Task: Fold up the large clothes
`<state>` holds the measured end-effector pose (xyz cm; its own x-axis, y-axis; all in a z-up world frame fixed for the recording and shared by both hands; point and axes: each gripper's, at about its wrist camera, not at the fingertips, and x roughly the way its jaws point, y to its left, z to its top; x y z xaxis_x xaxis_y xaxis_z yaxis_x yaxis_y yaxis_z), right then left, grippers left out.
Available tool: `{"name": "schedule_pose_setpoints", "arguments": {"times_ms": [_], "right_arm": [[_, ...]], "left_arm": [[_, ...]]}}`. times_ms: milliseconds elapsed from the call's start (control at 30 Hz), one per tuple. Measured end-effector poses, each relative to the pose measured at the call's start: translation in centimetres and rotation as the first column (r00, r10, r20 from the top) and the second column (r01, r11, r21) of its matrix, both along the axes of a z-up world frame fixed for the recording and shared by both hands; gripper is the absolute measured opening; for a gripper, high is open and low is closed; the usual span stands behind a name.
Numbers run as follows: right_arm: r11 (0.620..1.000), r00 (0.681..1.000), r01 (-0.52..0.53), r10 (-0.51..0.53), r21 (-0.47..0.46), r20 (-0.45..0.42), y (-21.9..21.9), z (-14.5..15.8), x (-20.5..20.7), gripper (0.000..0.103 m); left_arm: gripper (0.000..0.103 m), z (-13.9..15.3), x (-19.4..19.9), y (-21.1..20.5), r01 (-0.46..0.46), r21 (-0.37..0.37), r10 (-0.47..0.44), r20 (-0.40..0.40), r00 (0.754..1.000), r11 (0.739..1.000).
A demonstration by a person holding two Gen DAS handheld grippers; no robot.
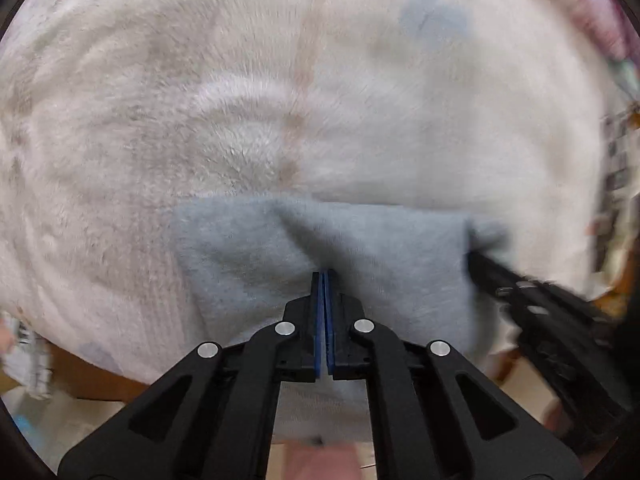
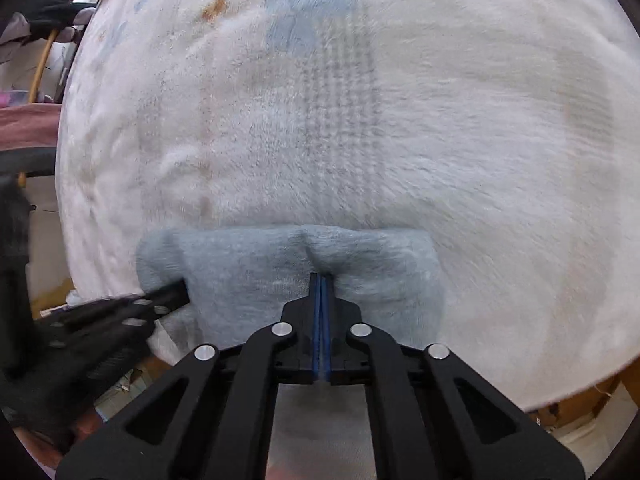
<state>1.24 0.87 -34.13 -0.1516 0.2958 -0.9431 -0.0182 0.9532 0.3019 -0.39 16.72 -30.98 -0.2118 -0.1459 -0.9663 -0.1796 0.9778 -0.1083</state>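
A light blue fleecy garment (image 1: 248,248) lies folded at the near edge of a white fluffy blanket (image 1: 160,128). My left gripper (image 1: 324,274) points steeply down and is shut on it; the cloth puckers into a crease at the fingertips. In the left wrist view the right gripper (image 1: 474,250) comes in from the right and bites the garment's right end. The right wrist view shows the same garment (image 2: 380,264) with my right gripper (image 2: 322,276) shut on a pinched ridge of it. There the left gripper (image 2: 182,289) grips the garment's left part.
The white blanket (image 2: 440,140) covers the whole work surface and carries a faded blue print (image 2: 308,12) at the far side. Brown wooden edges (image 1: 92,380) and pale floor show below it. Pink and dark clutter (image 2: 32,124) sits off the blanket's left side.
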Motion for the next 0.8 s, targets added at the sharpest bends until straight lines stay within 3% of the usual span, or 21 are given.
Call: {"name": "schedule_pose_setpoints", "arguments": {"times_ms": [67,167,233,300,367,433,467,533,600,633,733,767,800], "right_arm": [[1.0,1.0,-0.019,0.019,0.015,-0.011,0.4,0.3,0.4,0.0],[0.998,0.998,0.043,-0.041,0.041,-0.043,-0.8,2.9,0.1,0.002],[1.0,0.998,0.0,0.001,0.026,-0.056,-1.3,5.3,-1.9,0.006],[0.998,0.993,-0.045,0.049,0.033,-0.108,-1.2,5.8,-4.4,0.006],[0.994,0.979,-0.1,0.106,0.04,-0.176,-1.0,5.1,-7.8,0.006],[0.993,0.973,-0.119,0.112,-0.021,-0.202,-1.1,3.0,-9.5,0.006],[0.994,0.968,-0.089,0.071,-0.064,-0.242,-1.6,0.1,-10.4,0.0],[0.997,0.955,0.002,-0.025,-0.079,-0.295,-2.3,-4.3,-10.9,0.0],[0.992,0.925,0.102,-0.12,-0.068,-0.361,-2.9,-5.9,-10.9,0.0],[0.993,0.921,0.095,-0.113,-0.065,-0.372,-2.8,-5.6,-10.7,0.0],[1.0,0.954,0.026,-0.029,-0.013,-0.299,-2.5,-2.4,-10.4,0.006],[0.999,0.959,0.03,-0.024,0.015,-0.281,-2.8,-1.1,-10.4,0.006],[0.999,0.961,0.039,-0.031,0.024,-0.273,-3.0,-0.6,-10.3,0.006]], "left_arm": [[0.002,-1.6,0.2,-0.6,0.021,0.012,-0.021,-0.016,1.0,1.0],[0.003,1.7,0.3,-0.3,0.011,-0.029,-0.011,0.002,1.0,1.0],[0.003,4.7,-0.9,0.0,0.03,-0.023,-0.028,0.054,0.998,0.999],[0.003,6.2,-2.8,0.0,0.021,-0.09,-0.017,0.046,0.999,0.996],[0.003,6.1,-5.0,-0.4,0.02,-0.114,-0.018,0.016,1.0,0.993],[0.003,4.7,-7.4,-1.2,0.033,-0.11,-0.035,-0.016,0.999,0.993],[0.003,3.7,-8.1,-1.5,0.032,-0.115,-0.036,-0.035,0.999,0.993],[0.003,0.4,-10.0,-2.6,0.031,-0.099,-0.041,-0.099,0.994,0.995],[0.003,-2.7,-12.2,-3.2,0.019,-0.068,-0.031,-0.177,0.984,0.998],[0.002,-2.7,-12.6,-3.1,0.004,-0.075,-0.016,-0.171,0.985,0.997],[0.004,-0.2,-13.4,-3.1,0.007,-0.079,-0.013,-0.082,0.997,0.997],[0.006,0.4,-13.5,-3.0,0.009,-0.079,-0.015,-0.072,0.997,0.997],[0.016,1.5,-13.5,-2.9,0.009,-0.081,-0.013,-0.046,0.999,0.997]]}}
